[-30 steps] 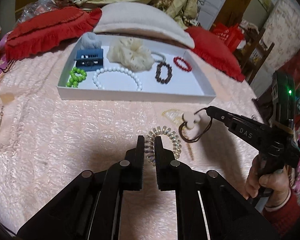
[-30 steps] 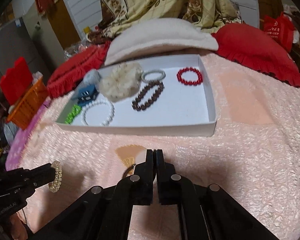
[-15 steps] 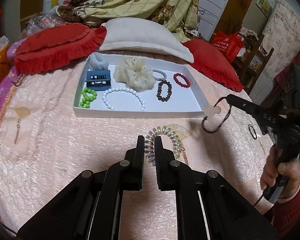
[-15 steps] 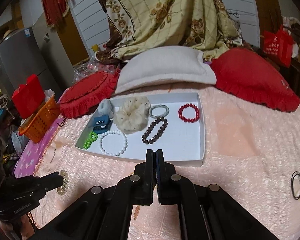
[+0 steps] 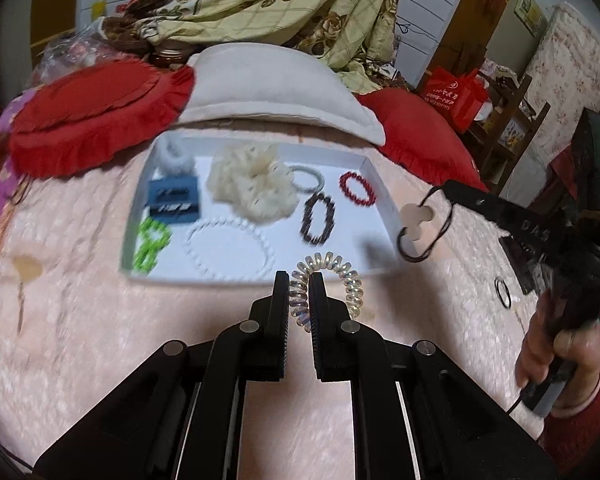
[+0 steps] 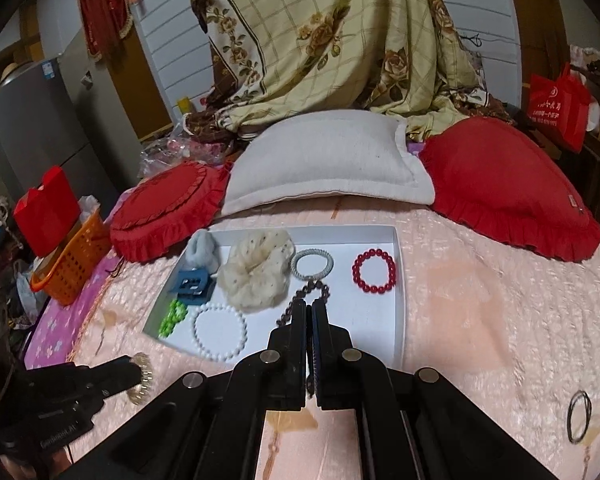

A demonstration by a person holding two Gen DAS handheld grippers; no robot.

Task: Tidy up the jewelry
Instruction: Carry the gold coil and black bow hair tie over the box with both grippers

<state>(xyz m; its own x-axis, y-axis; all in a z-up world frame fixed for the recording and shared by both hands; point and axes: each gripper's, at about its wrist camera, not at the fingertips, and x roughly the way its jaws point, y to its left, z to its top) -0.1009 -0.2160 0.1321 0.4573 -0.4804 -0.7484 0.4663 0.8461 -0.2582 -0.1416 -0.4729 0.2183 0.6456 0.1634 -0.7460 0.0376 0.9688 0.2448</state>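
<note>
My left gripper [image 5: 299,286] is shut on a clear spiral hair tie [image 5: 342,276] and holds it above the pink bedspread, just in front of the white tray [image 5: 386,206]. It also shows in the right wrist view [image 6: 142,376]. My right gripper [image 6: 310,312] is shut on a dark cord loop with a cream charm [image 5: 416,220], which hangs off the tray's right edge in the left wrist view. The tray holds a red bead bracelet [image 6: 374,271], a dark bead bracelet [image 5: 319,219], a white pearl bracelet [image 6: 219,332], a cream scrunchie [image 6: 258,276], a grey hair tie [image 6: 312,264], green beads [image 6: 173,317] and a blue clip [image 6: 192,286].
A black hair band [image 6: 579,422] lies on the bedspread at the right. Two red cushions [image 6: 504,188] and a white pillow [image 6: 328,164] sit behind the tray. An orange basket [image 6: 70,262] stands at the far left.
Both grippers have risen and moved toward the tray with their loads. The hair tie now hangs at the tray's front edge and the charm at its right edge.
</note>
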